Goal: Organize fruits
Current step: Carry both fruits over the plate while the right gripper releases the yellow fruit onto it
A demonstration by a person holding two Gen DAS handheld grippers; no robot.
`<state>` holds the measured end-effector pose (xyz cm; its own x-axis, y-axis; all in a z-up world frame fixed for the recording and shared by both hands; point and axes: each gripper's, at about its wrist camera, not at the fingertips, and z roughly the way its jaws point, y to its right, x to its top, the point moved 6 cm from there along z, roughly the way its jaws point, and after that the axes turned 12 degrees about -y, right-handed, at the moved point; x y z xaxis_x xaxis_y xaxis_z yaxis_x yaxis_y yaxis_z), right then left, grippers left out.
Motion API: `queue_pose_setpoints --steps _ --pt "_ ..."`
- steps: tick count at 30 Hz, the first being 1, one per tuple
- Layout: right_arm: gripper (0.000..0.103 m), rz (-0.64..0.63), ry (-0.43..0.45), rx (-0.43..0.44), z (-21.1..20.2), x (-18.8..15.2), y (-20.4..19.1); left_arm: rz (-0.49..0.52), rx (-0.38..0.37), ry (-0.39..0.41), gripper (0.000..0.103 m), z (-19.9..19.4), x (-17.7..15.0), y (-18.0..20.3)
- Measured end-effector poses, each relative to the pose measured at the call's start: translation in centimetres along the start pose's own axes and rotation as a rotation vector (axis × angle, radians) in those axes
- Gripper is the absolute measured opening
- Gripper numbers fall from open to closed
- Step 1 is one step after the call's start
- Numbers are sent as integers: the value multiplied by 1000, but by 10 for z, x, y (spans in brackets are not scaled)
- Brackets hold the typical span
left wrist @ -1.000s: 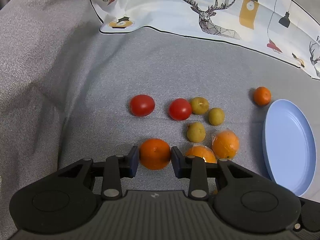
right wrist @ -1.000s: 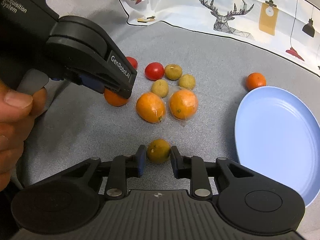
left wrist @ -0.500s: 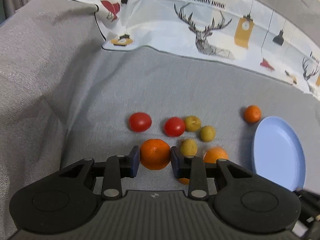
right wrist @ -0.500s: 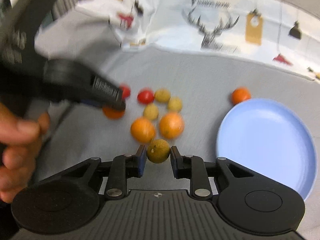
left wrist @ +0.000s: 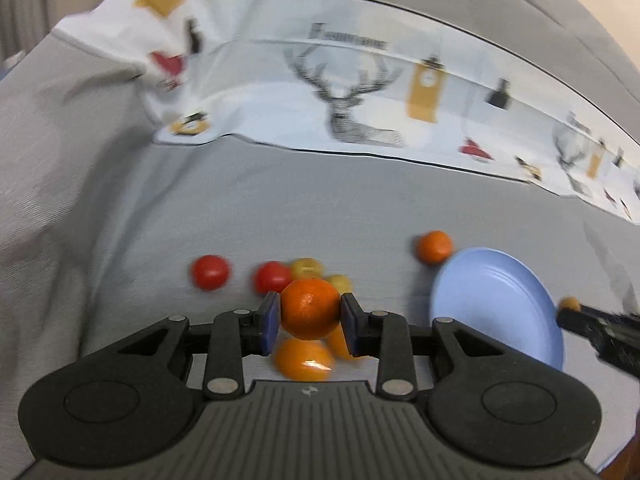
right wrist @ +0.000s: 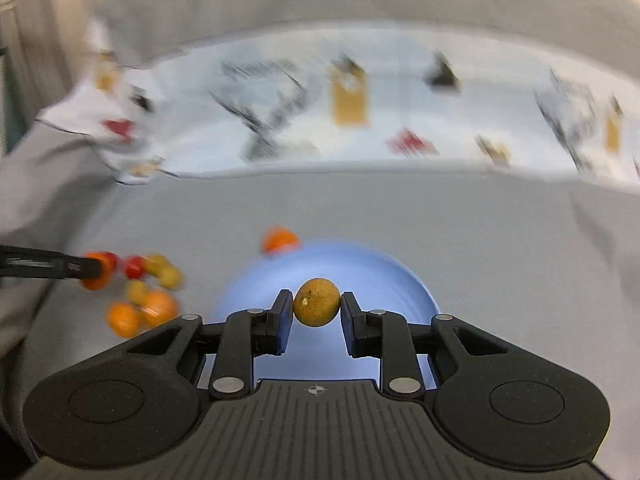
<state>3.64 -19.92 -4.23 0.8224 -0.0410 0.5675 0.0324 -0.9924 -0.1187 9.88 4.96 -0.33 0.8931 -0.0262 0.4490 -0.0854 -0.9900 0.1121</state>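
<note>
While two red tomatoes (left wrist: 211,272) sit off to the left on the grey cloth (left wrist: 120,208), the left gripper (left wrist: 310,317) clamps an orange (left wrist: 310,308) above the loose pile of fruit. Further right, a small orange (left wrist: 434,246) lies just beside the blue plate (left wrist: 500,300). Over that plate the right gripper (right wrist: 317,309) pinches a yellow-brown fruit (right wrist: 317,302) between its pads.

orange (left wrist: 310,308) clamped aloft, brownish-yellow fruit (right wrist: 317,302) over plate (right wrist: 384,280)
</note>
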Motion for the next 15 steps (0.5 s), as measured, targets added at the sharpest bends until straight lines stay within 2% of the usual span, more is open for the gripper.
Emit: queue_pose_setpoints --steps 3,11,15 --pt "27 41 3 -38 2 -1 16 77 -28 7 36 3 -3 31" --pt "27 34 -51 -103 20 -3 20 280 -86 23 36 16 -23 102" --pt "27 60 -58 -103 22 -1 25 316 -133 8 36 22 -26 118"
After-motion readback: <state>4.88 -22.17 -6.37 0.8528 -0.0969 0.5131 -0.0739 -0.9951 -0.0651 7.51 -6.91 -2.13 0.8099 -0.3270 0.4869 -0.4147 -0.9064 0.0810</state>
